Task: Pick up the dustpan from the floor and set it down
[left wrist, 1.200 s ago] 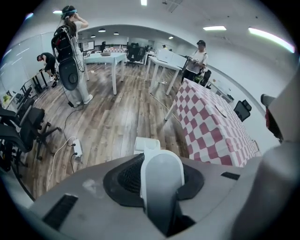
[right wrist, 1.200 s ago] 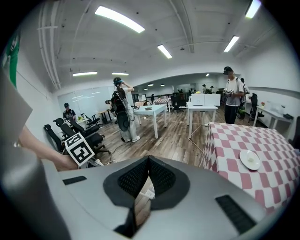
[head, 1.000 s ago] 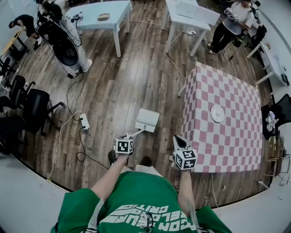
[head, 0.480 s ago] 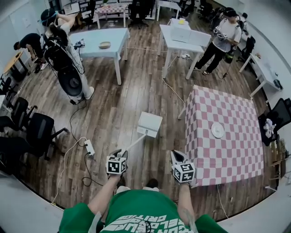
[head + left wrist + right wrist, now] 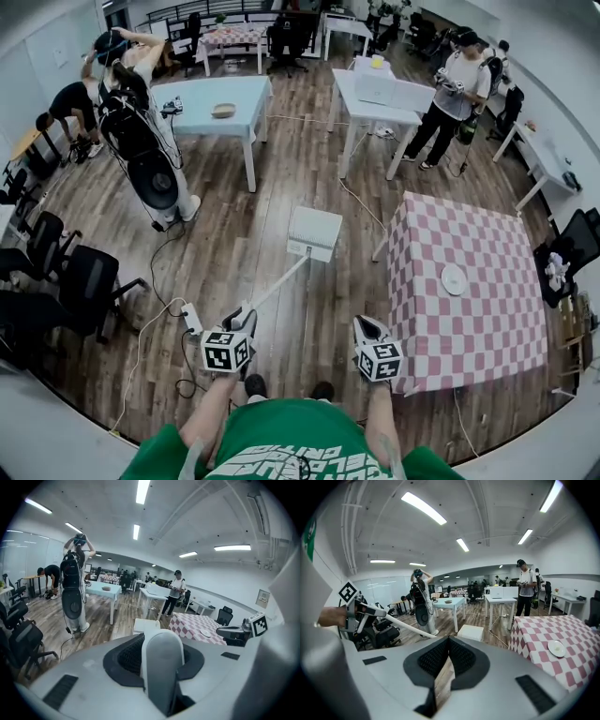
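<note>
The left gripper point(image 5: 242, 322) has its jaws clamped on the near end of the long white handle point(image 5: 277, 286). In the left gripper view that handle fills the gap between the pads. From the grip it runs forward and a little to the right, out to the dustpan point(image 5: 314, 232), which sits well ahead of the jaws over the wooden floor point(image 5: 253, 202). Whether the dustpan touches the boards can't be told.

The right gripper point(image 5: 365, 324) hovers beside the left one. Its jaws are drawn together at the tips and hold nothing.

The checked table point(image 5: 487, 328) stands close on the dustpan's right with a white plate point(image 5: 454, 279) on it. A power strip point(image 5: 193, 320) and its cable lie on the floor just left of the gripping hand. Farther off are a blue table point(image 5: 197, 94), a white table point(image 5: 417, 97) with a standing person point(image 5: 450, 89) beside it, and office chairs point(image 5: 80, 277) at the left edge.
</note>
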### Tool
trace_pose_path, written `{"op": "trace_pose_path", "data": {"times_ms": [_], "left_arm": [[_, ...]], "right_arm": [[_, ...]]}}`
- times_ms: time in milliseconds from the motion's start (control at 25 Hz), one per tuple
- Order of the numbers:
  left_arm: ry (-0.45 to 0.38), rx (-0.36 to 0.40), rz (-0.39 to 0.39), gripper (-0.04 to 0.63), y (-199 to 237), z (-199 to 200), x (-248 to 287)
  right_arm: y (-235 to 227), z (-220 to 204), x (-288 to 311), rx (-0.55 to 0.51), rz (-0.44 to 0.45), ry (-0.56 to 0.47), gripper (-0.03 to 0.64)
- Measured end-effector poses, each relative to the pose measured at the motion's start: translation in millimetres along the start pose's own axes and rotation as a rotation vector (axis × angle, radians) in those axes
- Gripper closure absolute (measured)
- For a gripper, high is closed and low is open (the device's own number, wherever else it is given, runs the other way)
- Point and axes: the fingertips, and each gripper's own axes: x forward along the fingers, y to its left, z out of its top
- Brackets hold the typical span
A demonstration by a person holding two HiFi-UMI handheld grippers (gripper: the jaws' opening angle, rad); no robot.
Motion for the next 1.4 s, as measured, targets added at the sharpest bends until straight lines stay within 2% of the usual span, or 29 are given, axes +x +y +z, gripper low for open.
{"op": "trace_pose_path", "data": {"times_ms": [360, 1400], "left_arm": [[-0.075, 0.001, -0.004, 0.492, 15.6, 30.3, -13.4], [-0.093, -0.05, 0.052, 0.489, 32.1, 29.5, -29.1]], "right_arm": [[12.2, 13.2, 5.3, -0.014, -0.006, -0.02, 0.609], [22.1, 18.1, 13.5, -0.038, 0.026, -0.015, 0.609]]}}
